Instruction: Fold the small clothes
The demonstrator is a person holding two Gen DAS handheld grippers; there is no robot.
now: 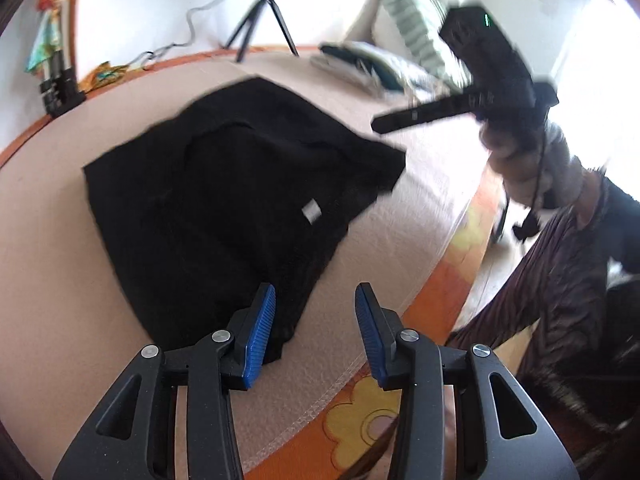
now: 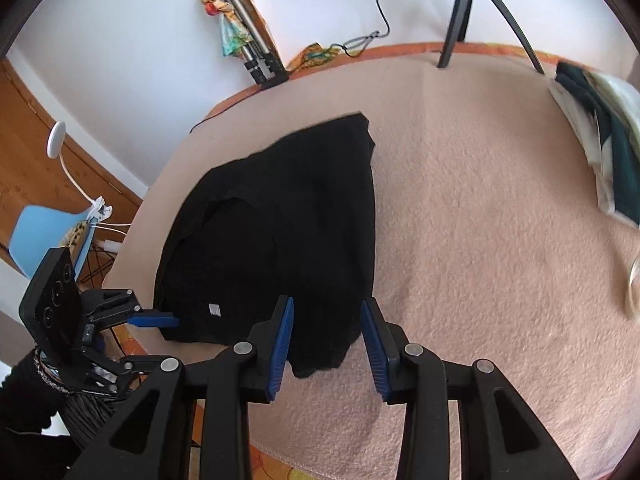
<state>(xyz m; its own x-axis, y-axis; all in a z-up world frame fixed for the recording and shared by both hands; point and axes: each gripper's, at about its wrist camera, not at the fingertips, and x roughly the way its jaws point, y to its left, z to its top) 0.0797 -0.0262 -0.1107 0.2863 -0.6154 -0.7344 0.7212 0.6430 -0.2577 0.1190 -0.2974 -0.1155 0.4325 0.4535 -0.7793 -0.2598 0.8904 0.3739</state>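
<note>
Blue-padded fingers of the left gripper (image 1: 315,334) are held apart, released, above the near hem of the black garment (image 1: 224,200). Likewise spread and empty is the right gripper (image 2: 327,346) over the garment's edge. Farther off, the garment is laid on the pink blanket (image 2: 480,240), with folded clothes (image 2: 600,140) beyond.

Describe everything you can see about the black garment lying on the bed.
The black garment is a small top of soft, matte knit-looking fabric, lying flat on the pink blanket. It looks partly folded, with layers overlapping and a curved neckline-like seam showing. A small white label sits near one edge. The left gripper hovers at its edge, and the right gripper is open over a corner; neither holds it.
</note>
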